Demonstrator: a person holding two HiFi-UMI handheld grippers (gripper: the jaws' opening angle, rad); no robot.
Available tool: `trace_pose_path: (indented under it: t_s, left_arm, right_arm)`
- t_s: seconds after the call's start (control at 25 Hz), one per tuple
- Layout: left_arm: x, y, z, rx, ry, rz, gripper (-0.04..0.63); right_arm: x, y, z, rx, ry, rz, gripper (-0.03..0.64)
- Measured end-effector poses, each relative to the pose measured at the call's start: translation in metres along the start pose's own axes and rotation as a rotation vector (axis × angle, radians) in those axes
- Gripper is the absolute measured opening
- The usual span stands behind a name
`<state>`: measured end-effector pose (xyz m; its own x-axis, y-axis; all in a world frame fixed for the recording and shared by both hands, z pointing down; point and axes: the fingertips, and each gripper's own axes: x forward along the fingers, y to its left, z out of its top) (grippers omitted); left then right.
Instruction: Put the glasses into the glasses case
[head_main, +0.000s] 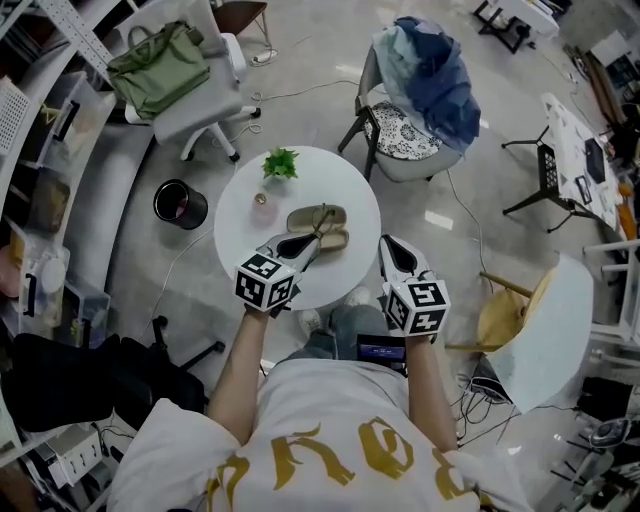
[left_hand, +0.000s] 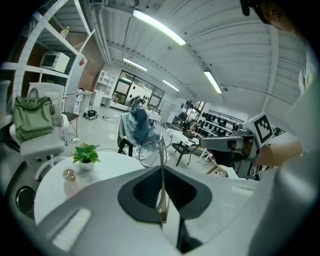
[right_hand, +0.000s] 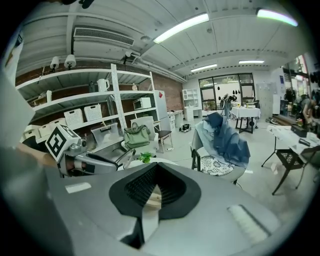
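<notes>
The open olive-beige glasses case (head_main: 318, 218) lies near the middle of the round white table (head_main: 240, 235). My left gripper (head_main: 312, 243) reaches in from the table's near edge, its tips right at the case. It is shut on the glasses (left_hand: 160, 165). One thin temple arm is pinched between the jaws, and the clear-rimmed lens (left_hand: 149, 152) stands up ahead of them. My right gripper (head_main: 392, 248) hovers by the table's right edge, apart from the case, shut with nothing in it (right_hand: 150, 212). From the right gripper view, the left gripper (right_hand: 95, 161) shows with the glasses at its tip.
A small potted plant (head_main: 281, 163) and a little round object (head_main: 263, 199) stand at the table's far side. A black bin (head_main: 180, 204) is on the floor at left. A chair with a green bag (head_main: 160, 68) and a chair draped in blue clothes (head_main: 425, 85) stand beyond.
</notes>
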<state>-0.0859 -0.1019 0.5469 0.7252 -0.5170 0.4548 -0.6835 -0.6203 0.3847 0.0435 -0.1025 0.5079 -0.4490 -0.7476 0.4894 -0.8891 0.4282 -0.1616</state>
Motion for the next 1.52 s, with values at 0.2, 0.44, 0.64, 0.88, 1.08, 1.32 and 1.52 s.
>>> trace_pose_path:
  t_s: [0.2,0.44,0.64,0.88,1.08,1.32,1.52]
  left_arm:
    - [0.011,0.0,-0.003,0.007,0.021,0.01,0.014]
    - [0.02,0.002,0.01,0.021,0.029,-0.008,0.014]
    - [0.029,0.011,0.016,0.031,0.042,-0.011,0.014]
    - [0.039,0.024,-0.004,0.039,0.122,0.002,0.014]
    - [0.05,0.03,-0.025,0.057,0.205,-0.032,0.014]
    - [0.062,0.041,-0.051,0.104,0.317,-0.06,0.014]
    - [0.069,0.043,-0.069,0.221,0.433,-0.111,0.014]
  right_arm:
    - [0.005,-0.007,-0.01,0.056,0.001,0.029,0.023]
    - [0.023,-0.017,-0.002,0.078,0.004,0.047,0.023]
    - [0.04,-0.022,-0.003,0.086,0.022,0.059,0.023]
    - [0.054,-0.027,-0.012,0.094,0.065,0.078,0.025]
    - [0.067,-0.03,-0.025,0.103,0.103,0.094,0.024]
    - [0.076,-0.032,-0.041,0.12,0.139,0.112,0.025]
    - [0.08,-0.034,-0.045,0.151,0.149,0.129,0.025]
